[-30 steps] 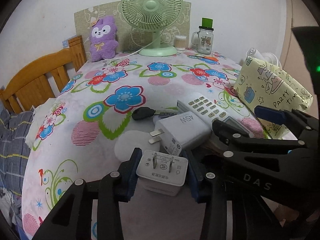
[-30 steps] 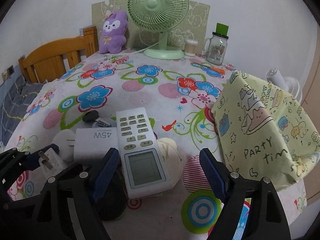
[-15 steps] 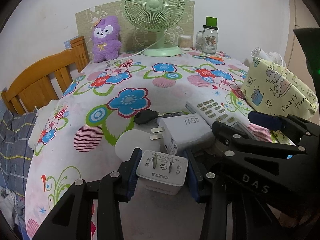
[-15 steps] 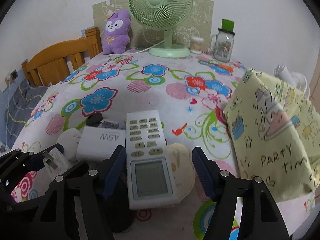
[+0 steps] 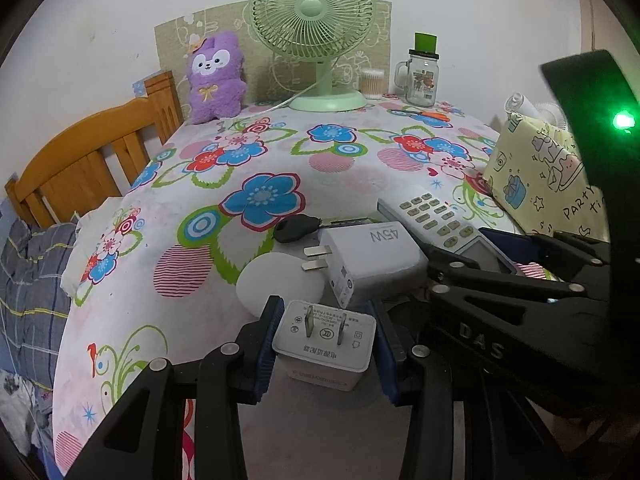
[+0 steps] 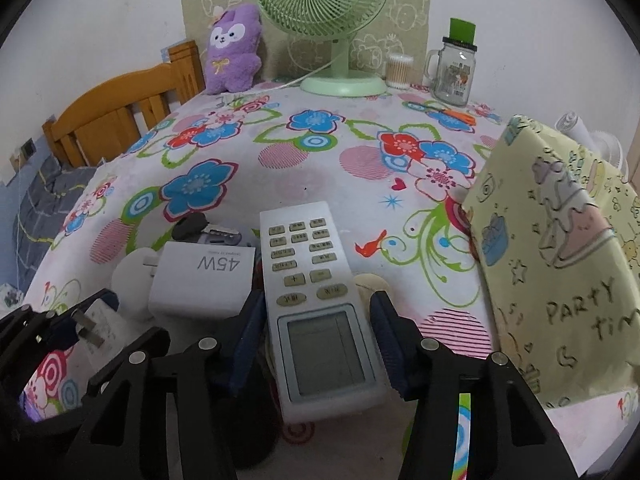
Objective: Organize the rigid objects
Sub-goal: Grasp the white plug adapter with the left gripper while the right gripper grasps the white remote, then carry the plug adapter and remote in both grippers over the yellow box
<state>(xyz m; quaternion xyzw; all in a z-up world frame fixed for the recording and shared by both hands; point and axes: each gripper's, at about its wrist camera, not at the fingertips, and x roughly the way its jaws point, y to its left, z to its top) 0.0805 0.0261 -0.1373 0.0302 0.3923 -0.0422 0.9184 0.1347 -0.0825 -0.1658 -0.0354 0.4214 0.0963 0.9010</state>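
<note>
My left gripper [image 5: 326, 346] is shut on a small white plug adapter [image 5: 325, 342], prongs facing up, low over the table's near edge. My right gripper [image 6: 318, 338] has its blue pads on both sides of a white remote control [image 6: 316, 304], closing on its screen end; a narrow gap still shows on the right side. A white 45W charger [image 6: 204, 282] lies just left of the remote, also in the left wrist view [image 5: 370, 262]. A black car key [image 5: 298, 228] lies behind the charger. A white round disc [image 5: 276, 282] sits under the charger's prongs.
A yellow "party time" bag [image 6: 556, 252] stands at the right. A green fan [image 6: 324, 20], purple plush [image 6: 234, 48], glass jar mug [image 6: 454, 66] and cotton swab pot [image 6: 398, 70] line the far edge. A wooden bed frame [image 5: 92, 160] is at the left. The floral tablecloth [image 5: 260, 152] covers the table.
My right gripper has moved forward over the remote and its jaws have narrowed around it. My left gripper keeps hold of the plug adapter and has barely moved.
</note>
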